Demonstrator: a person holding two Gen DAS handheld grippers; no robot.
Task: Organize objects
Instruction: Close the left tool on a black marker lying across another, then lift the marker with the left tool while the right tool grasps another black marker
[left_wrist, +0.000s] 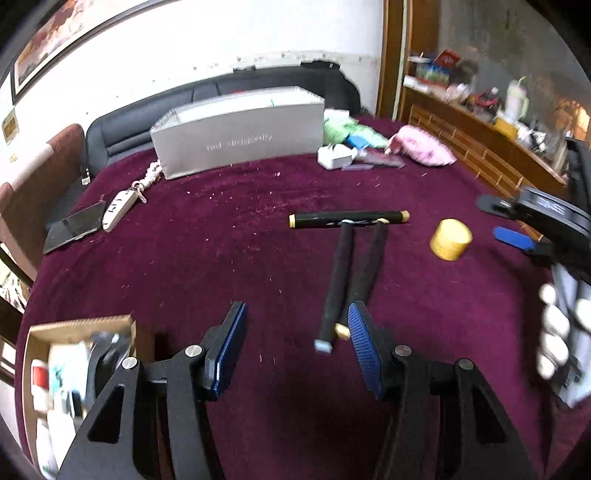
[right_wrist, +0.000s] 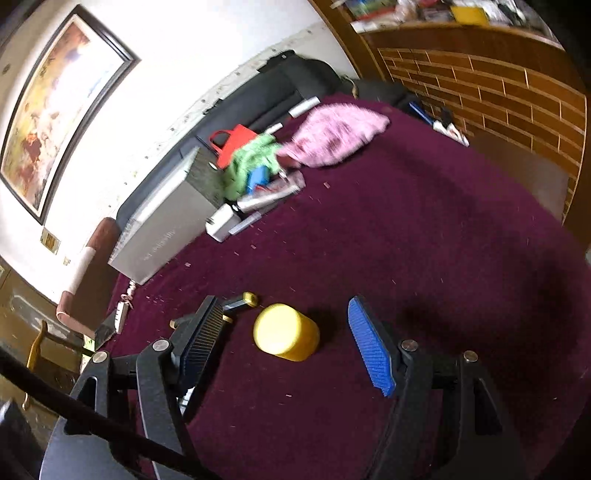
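A maroon velvety cloth (left_wrist: 229, 258) covers the surface. The left gripper (left_wrist: 297, 334) hangs over it with its blue-padded fingers (left_wrist: 364, 350) partly apart and nothing between them; two dark sticks (left_wrist: 338, 280) lie on the cloth just ahead, their near ends beside the right-hand finger, and whether they touch it cannot be told. Their far ends meet a black rod with tan tips (left_wrist: 349, 218) that lies crosswise. To the right of the rod sits a yellow cylinder (left_wrist: 450, 239). The right gripper (right_wrist: 286, 334) has its fingers spread wide on either side of that yellow cylinder (right_wrist: 286, 336), the pads clear of it, so nothing is held. At the far side stands a grey box (left_wrist: 240, 131), with a white charger (left_wrist: 334, 157), green cloth (left_wrist: 345, 131) and pink cloth (left_wrist: 424, 146) to its right. A key fob (left_wrist: 118, 209) and a dark phone (left_wrist: 72, 230) lie at the left, and an open cardboard box (left_wrist: 79, 328) of mixed items sits near the left corner.
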